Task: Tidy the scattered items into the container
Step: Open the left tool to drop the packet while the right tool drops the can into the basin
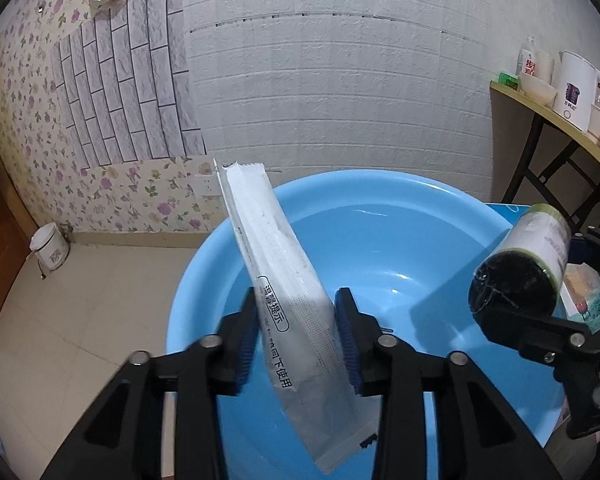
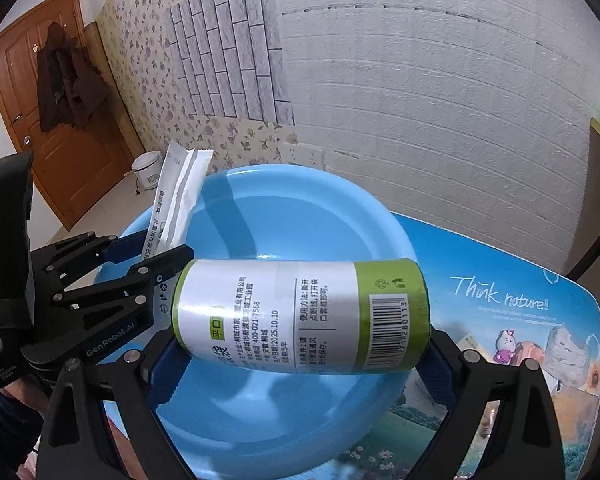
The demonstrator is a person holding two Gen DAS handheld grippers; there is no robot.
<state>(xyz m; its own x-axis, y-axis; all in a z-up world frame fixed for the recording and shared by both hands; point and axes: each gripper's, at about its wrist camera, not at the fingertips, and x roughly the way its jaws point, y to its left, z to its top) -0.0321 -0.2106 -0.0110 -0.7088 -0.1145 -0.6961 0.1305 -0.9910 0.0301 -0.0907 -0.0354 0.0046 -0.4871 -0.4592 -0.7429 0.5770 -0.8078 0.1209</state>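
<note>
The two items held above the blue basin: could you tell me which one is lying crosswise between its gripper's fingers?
The green-and-white roll in the right gripper lies sideways across the fingers. The white sachet in the left gripper stands lengthwise, tilted, pointing away.

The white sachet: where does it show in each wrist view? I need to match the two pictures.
Left wrist: white sachet centre frame, tilted, between the left gripper pads.
Right wrist: white sachet at left, beside the roll.
Shared landmark: blue basin under both.
</note>
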